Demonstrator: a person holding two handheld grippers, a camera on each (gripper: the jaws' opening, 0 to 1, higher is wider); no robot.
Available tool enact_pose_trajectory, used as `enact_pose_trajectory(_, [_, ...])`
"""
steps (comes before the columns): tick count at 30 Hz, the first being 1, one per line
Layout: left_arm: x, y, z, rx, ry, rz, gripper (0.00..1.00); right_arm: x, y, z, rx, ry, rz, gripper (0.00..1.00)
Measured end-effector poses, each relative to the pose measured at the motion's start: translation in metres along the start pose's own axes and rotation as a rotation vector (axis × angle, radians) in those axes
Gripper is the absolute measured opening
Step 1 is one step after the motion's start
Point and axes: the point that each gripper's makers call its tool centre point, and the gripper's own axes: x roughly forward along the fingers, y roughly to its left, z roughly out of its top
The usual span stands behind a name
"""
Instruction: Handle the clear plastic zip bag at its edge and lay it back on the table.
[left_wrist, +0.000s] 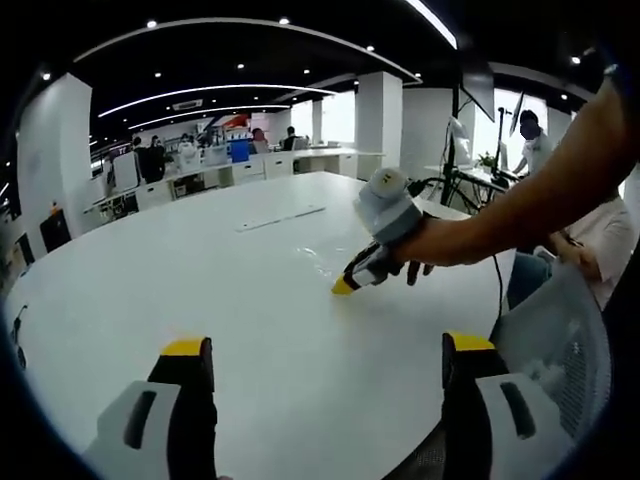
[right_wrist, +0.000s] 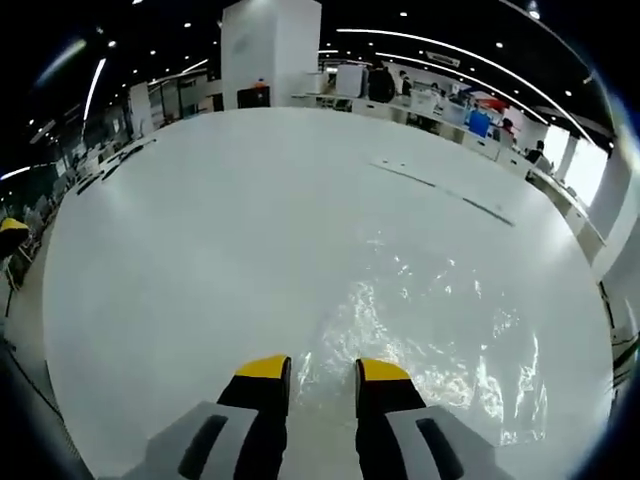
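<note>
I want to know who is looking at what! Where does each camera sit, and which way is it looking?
Left gripper view: rides on the left claw, held back near the white table's edge, looking across it at the right claw on the clear plastic zip bag; a person's arm shows.
Right gripper view: rides on the right claw, low over the bag, looking along the table.
Both share the table and bag.

Both tools have black jaws, yellow tips, grey housings.
</note>
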Motion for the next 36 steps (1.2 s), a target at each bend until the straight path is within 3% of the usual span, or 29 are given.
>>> enact_pose_trajectory(4, [0.0, 0.0, 0.0, -0.002, 0.0, 0.002, 0.93, -0.003, 0.002, -0.002, -0.014, 0.015, 0.006, 0.17])
enact_pose_trajectory(8, [0.001, -0.001, 0.0, 0.001, 0.002, -0.001, 0.93, -0.006, 0.002, -0.007, -0.077, 0.045, 0.023, 0.0])
enact_pose_trajectory(14, [0.002, -0.002, 0.001, 0.007, 0.005, -0.005, 0.91, -0.013, 0.006, -0.017, -0.085, 0.076, 0.102, 0.0])
enact_pose_trajectory(18, [0.002, -0.004, 0.001, 0.015, 0.011, -0.012, 0.91, -0.02, 0.012, -0.026, -0.193, 0.087, 0.153, 0.0])
enact_pose_trajectory(25, [0.005, -0.008, -0.002, 0.034, 0.03, -0.03, 0.9, -0.035, 0.022, -0.033, -0.25, 0.081, 0.254, 0.0])
enact_pose_trajectory(36, [0.009, -0.013, 0.0, 0.062, 0.043, -0.058, 0.87, -0.054, 0.023, -0.036, -0.304, 0.094, 0.307, 0.0])
